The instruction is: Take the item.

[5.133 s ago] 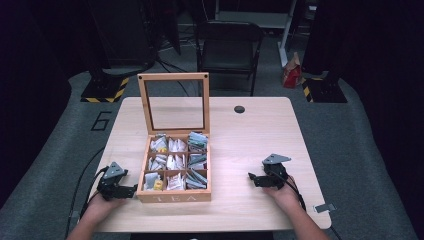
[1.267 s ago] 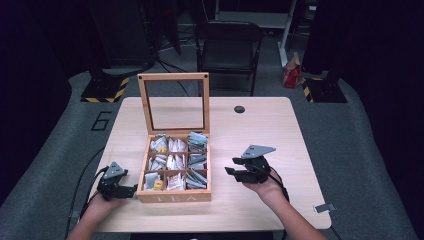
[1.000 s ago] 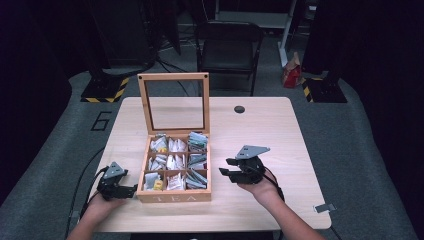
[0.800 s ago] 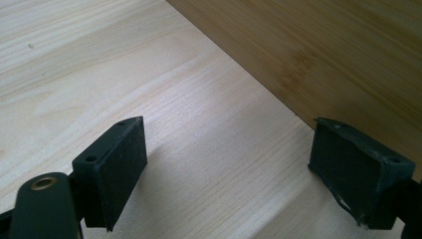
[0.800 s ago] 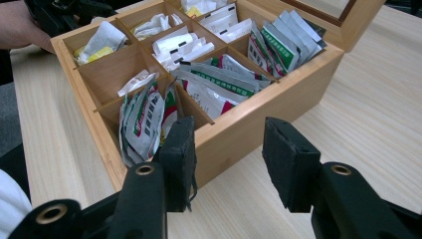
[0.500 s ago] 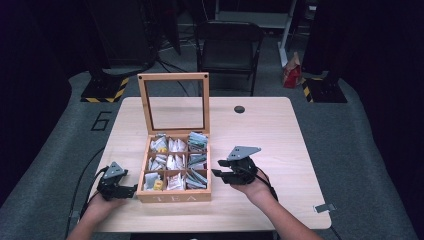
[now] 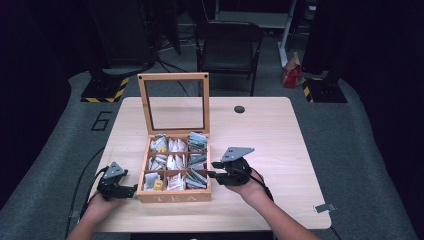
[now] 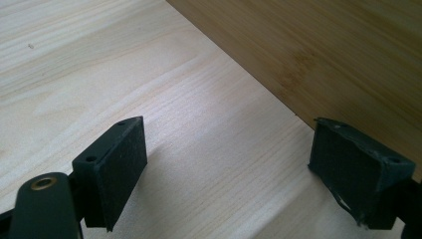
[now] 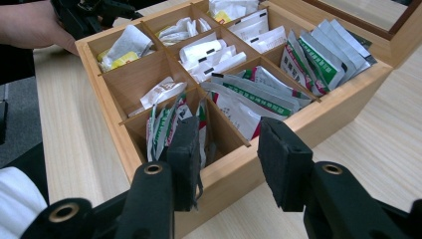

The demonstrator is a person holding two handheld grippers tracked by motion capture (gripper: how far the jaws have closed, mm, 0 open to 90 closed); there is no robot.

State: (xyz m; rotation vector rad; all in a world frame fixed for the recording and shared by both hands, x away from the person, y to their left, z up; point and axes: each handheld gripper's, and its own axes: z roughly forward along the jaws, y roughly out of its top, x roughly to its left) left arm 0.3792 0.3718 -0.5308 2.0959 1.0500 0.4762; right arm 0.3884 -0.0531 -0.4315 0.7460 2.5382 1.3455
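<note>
1. High view: the right claw [image 7: 216,171] has moved in from the right part of the surface and now reaches the right wall of the open wooden tea box with nine compartments [image 7: 173,196]. A moment ago it was well apart from the box. I judge that it prepares to pick a tea bag from the right column of the box. The left claw [image 7: 131,190] has stayed at the left wall of the box, near the front corner, as if to steady it. The box stands in the near left-of-middle part of the pale wooden surface [image 7: 280,135], with its glass-framed lid [image 7: 174,78] upright.

2. Left gripper view: the left claw [image 8: 234,164] is spread wide and holds nothing. One jaw is just beside the brown box wall [image 8: 323,55]; I cannot tell if it touches.

3. Right gripper view: the right claw [image 9: 226,154] is spread and pinches nothing. Its jaws hover at the rim over the compartment with the green and white tea sachets [image 9: 249,99]. The other hand [image 9: 35,25] is on the far side of the box.

4. Surface and room: the surface carries also a small dark round disc [image 7: 239,109] near its far edge. Behind stands a black folding chair [image 7: 227,45] on a grey floor, and the room is dark.
</note>
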